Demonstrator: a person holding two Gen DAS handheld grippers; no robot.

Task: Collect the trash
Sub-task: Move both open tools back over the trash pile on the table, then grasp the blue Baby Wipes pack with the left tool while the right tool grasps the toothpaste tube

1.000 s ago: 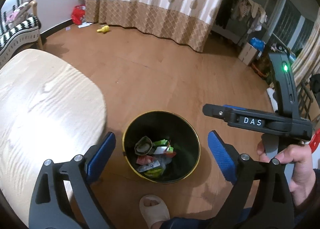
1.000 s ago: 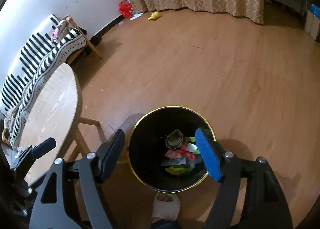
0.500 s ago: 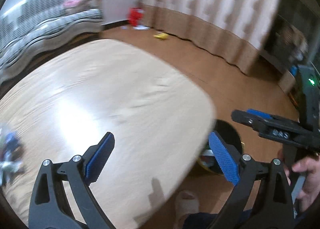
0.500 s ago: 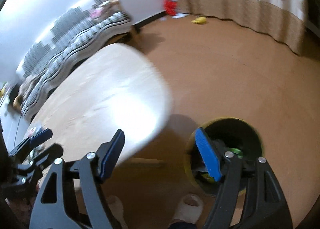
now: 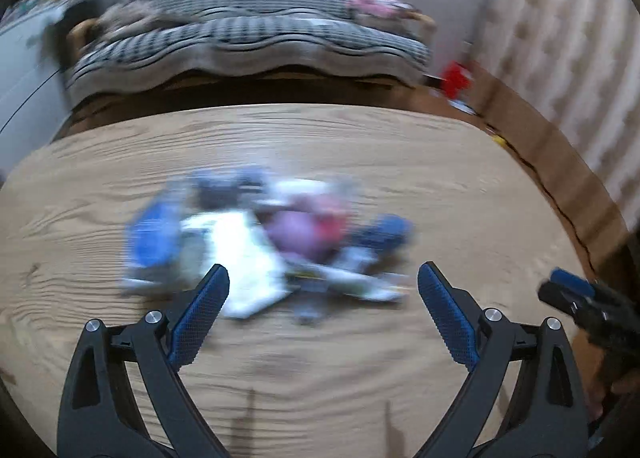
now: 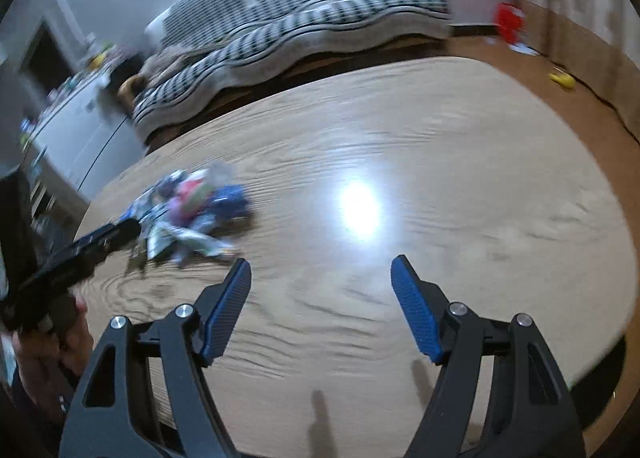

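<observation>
A blurred trash pile (image 5: 264, 246) of blue, white and pink wrappers is lying on the wooden table (image 5: 460, 186), just ahead of the left gripper (image 5: 322, 312), whose blue pads (image 5: 200, 314) are standing wide apart with nothing between them, the near edge of the pile showing in the gap. The right gripper (image 6: 320, 298) is pointing at bare tabletop with its jaws likewise spread and empty, the pile (image 6: 188, 214) sitting well off to its left, beyond the other gripper's tip. Behind the table a striped sofa (image 6: 288, 22) is running along the wall, with a red bag (image 6: 508, 20) and a yellow toy (image 6: 562, 80) lying on the floor near the curtain (image 5: 560, 38) to the right.
</observation>
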